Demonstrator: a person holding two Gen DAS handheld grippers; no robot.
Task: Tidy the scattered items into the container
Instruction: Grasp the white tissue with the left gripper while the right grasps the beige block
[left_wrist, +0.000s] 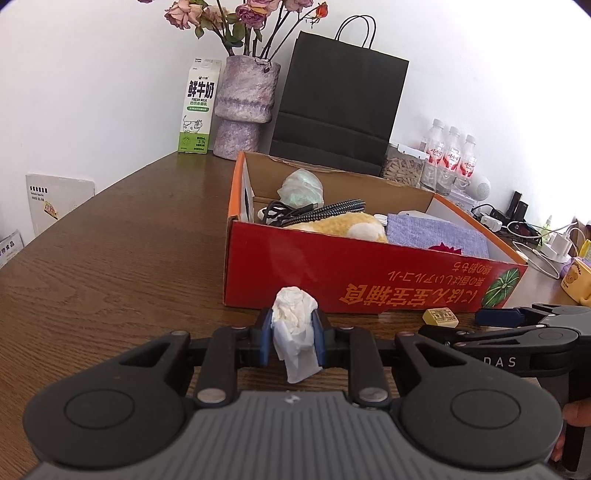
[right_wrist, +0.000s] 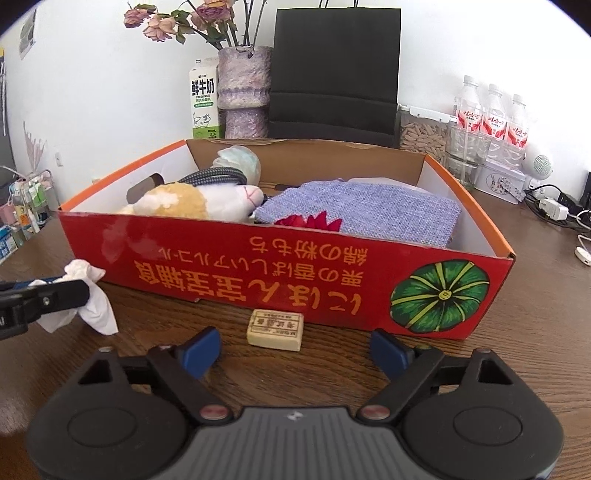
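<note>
My left gripper (left_wrist: 293, 325) is shut on a crumpled white tissue (left_wrist: 294, 314) and holds it just in front of the red cardboard box (left_wrist: 332, 280). The tissue (right_wrist: 88, 295) and left gripper also show at the left of the right wrist view. My right gripper (right_wrist: 295, 350) is open and empty, its fingers either side of a small yellow eraser (right_wrist: 275, 329) that lies on the table before the box (right_wrist: 258, 273). The eraser also shows in the left wrist view (left_wrist: 440, 318). The box holds a plush toy (right_wrist: 192, 201), a blue cloth (right_wrist: 362, 214), cables and a bundled mask.
Behind the box stand a milk carton (left_wrist: 197, 107), a vase of dried roses (left_wrist: 245, 107), a black paper bag (left_wrist: 340, 103), water bottles (right_wrist: 487, 122) and a jar. Chargers and cables lie at the right (left_wrist: 546, 243). The wooden table (left_wrist: 110, 258) runs left.
</note>
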